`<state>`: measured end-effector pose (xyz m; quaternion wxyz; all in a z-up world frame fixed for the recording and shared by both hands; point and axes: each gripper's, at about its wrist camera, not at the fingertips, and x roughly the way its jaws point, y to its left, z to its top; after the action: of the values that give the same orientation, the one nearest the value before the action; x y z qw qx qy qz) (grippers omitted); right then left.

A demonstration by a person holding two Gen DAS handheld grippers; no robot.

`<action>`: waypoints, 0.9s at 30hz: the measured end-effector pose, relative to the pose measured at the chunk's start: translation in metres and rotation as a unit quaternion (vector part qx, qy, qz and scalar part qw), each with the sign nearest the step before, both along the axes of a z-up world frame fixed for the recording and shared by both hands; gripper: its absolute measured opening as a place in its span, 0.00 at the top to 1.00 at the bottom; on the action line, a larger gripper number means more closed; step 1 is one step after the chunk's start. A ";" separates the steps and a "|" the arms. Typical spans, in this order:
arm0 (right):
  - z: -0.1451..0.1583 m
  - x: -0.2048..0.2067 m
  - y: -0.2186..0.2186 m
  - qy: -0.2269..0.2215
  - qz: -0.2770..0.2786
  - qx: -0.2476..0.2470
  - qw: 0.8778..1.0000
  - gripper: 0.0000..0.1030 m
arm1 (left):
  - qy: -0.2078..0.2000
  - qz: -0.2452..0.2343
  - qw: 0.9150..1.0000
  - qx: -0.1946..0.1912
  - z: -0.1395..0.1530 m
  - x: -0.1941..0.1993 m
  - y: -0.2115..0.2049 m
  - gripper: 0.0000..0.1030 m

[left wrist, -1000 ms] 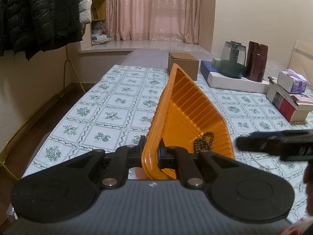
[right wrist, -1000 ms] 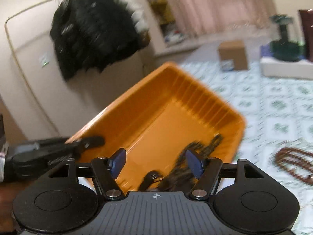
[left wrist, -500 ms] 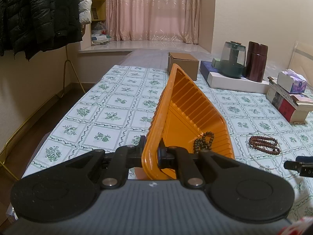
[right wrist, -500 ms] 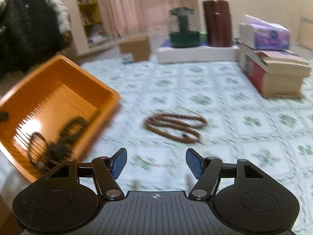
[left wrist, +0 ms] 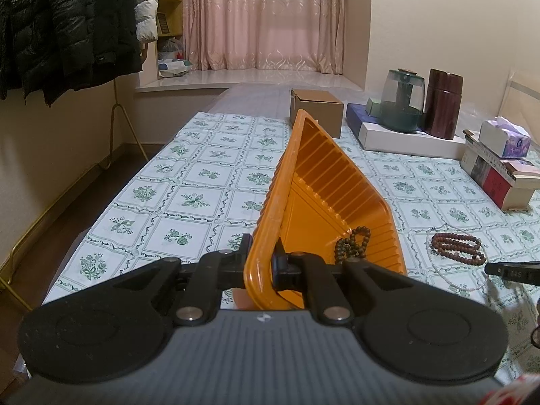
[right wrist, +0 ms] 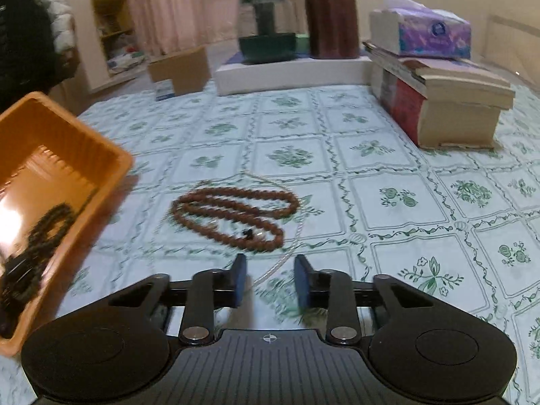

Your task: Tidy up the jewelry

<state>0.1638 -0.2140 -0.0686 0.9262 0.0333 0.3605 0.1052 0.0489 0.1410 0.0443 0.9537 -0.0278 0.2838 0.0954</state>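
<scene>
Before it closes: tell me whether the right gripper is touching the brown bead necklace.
Apart. The right wrist view shows tablecloth between the open right gripper and the brown bead necklace.

My left fingers (left wrist: 261, 263) close on the near rim of the tray (left wrist: 324, 199), which tilts up on the table (left wrist: 189, 199). Dark beads (left wrist: 352, 244) lie in the tray's low right corner. Right of the tray, on the table, lie the looped beads (right wrist: 233, 216) over a thin necklace (right wrist: 270, 271), just ahead of my parted right fingers (right wrist: 270, 281). Behind stands a cardboard box (left wrist: 317, 111); far right, a tissue box (right wrist: 428, 32) sits on stacked books (right wrist: 449, 101).
</scene>
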 end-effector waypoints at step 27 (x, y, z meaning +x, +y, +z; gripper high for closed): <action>0.106 -0.023 0.006 -0.156 0.030 -0.035 0.987 0.99 | -0.001 0.000 1.000 0.000 -0.001 -0.002 -0.001 0.91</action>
<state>0.1412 -0.2076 0.0379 0.9683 -0.0265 0.2154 0.1238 0.0470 0.1396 0.0432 0.9541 -0.0281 0.2824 0.0951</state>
